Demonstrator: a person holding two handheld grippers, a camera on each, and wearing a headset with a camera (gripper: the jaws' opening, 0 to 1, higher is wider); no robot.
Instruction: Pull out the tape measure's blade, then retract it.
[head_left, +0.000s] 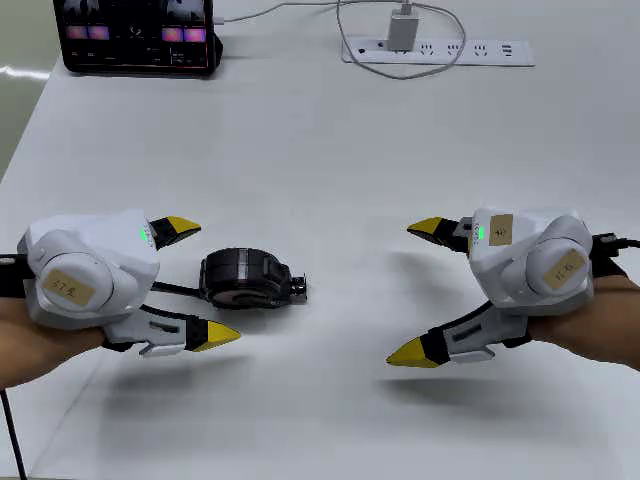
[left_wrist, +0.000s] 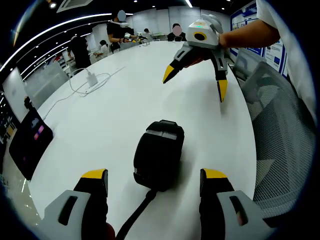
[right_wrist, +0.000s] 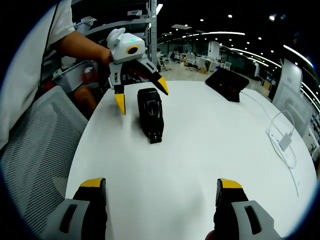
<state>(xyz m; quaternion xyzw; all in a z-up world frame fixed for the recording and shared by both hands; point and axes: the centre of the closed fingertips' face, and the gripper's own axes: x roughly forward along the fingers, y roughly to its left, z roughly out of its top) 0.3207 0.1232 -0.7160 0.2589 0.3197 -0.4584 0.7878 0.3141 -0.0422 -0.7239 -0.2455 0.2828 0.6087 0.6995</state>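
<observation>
Two tongs hang over a white desk (head_left: 320, 150), both with jaws wide apart and gripping nothing. In the head view, the left tongs (head_left: 205, 282) are at 9 o'clock and the right tongs (head_left: 410, 291) at 3 o'clock, their yellow tips facing each other.

A broad stretch of bare desk runs toward 12 o'clock, ending at a dark tablet (head_left: 135, 35) at 11 o'clock and a power strip (head_left: 470, 50) with a plugged-in charger at 1 o'clock. The desk's left edge slants across the 10 o'clock corner. In the right gripper view, the near edge curves past a mesh chair (right_wrist: 40, 150) at 8 o'clock. Between the two tongs lies clear white surface.

The black tape measure (head_left: 245, 278) rests on the desk between the tips of the left tongs' jaws, which do not appear to touch it. In the head view its long axis runs from 9 to 3 o'clock, and its blade mouth points at 3 o'clock, toward the right tongs. A dark cord trails from its 9 o'clock end under the left tongs. The blade is inside the case.
</observation>
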